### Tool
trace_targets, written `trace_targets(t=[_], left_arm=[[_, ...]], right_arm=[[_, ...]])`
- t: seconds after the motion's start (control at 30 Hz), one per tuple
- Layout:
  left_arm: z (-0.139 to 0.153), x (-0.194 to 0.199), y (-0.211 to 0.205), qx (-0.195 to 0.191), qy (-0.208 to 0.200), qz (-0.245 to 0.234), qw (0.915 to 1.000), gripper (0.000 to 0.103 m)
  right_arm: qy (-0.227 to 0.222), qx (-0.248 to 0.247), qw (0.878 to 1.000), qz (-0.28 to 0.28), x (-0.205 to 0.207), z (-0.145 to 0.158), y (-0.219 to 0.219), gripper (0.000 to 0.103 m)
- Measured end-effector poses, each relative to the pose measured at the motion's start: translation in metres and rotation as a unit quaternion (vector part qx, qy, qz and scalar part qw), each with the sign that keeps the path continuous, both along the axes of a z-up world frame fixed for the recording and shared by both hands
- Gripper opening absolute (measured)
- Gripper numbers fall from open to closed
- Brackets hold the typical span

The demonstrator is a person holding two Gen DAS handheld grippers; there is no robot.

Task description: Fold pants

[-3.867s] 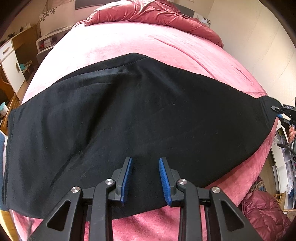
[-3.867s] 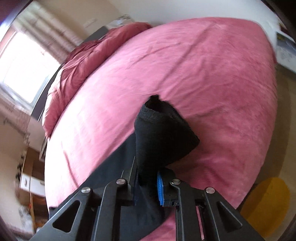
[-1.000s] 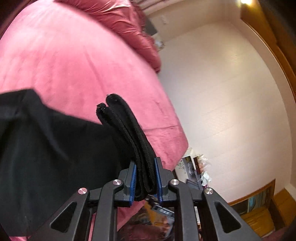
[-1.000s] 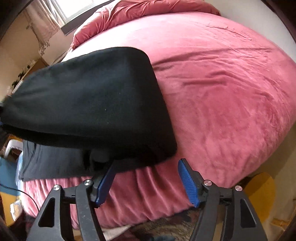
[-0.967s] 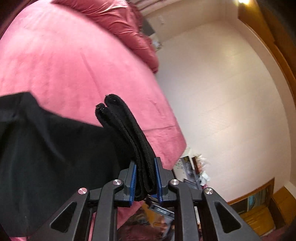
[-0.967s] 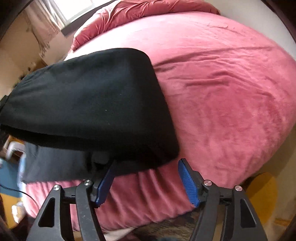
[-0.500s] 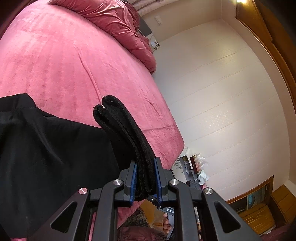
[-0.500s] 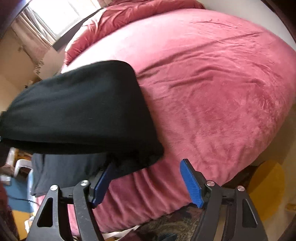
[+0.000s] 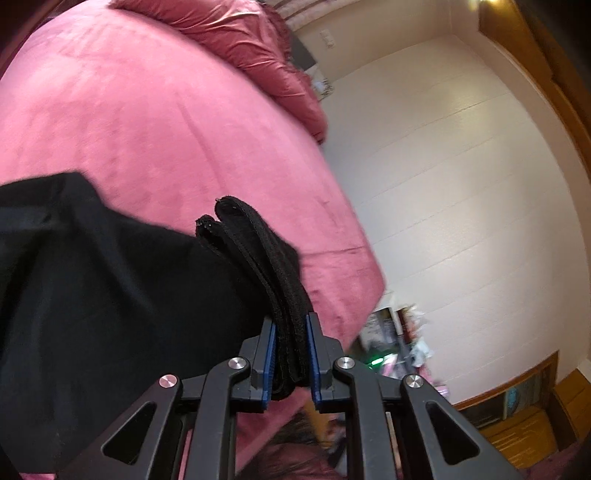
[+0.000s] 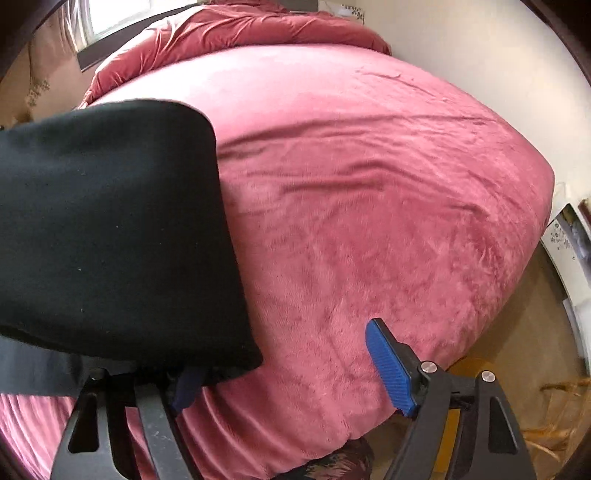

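Note:
The black pants lie on the pink bed and are lifted at one end. My left gripper is shut on the doubled hem of the pants, which sticks up between the blue pads. In the right wrist view the pants hang as a folded black sheet over the left half, draped over my left finger. My right gripper is open wide and holds nothing; its right pad is bare above the bed edge.
The pink bed cover fills most of the view, with a bunched red duvet at the head. A white wall stands right of the bed. Clutter and a wooden floor lie beyond the bed's edge.
My left gripper took hold of the pants' hem and lifted it. My right gripper let go of the fabric and stands open; it has since shifted right along the bed edge.

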State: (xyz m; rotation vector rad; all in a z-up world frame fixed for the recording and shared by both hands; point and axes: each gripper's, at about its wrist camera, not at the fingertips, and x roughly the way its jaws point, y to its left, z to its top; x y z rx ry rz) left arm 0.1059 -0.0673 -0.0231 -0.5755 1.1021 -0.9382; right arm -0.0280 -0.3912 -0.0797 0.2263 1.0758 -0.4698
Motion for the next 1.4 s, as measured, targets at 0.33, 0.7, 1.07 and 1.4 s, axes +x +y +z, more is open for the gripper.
trace_targets(t=[0.33,0.7,1.07,1.4], left_arm=[[-0.104,-0.011,0.045,0.084,0.096,0.035,0.9912,0.013],[-0.086,-0.017,0.035,0.091,0.044,0.022,0.9946,0.014],[-0.044,-0.027,0.035,0.122,-0.047,0.035,0.9908,0.013],[-0.081,-0.028,0.032,0.145,0.008,0.030,0.9889,0.014]], right_arm=[[0.020,0.051,0.998,0.040,-0.001,-0.002,-0.008,0.090],[0.049,0.025,0.990,0.129,-0.039,0.052,0.003,0.084],[-0.032,0.042,0.969,0.243,0.049,0.079,0.085,0.079],[-0.010,0.067,0.974,0.218,0.108,0.031,0.099,0.081]])
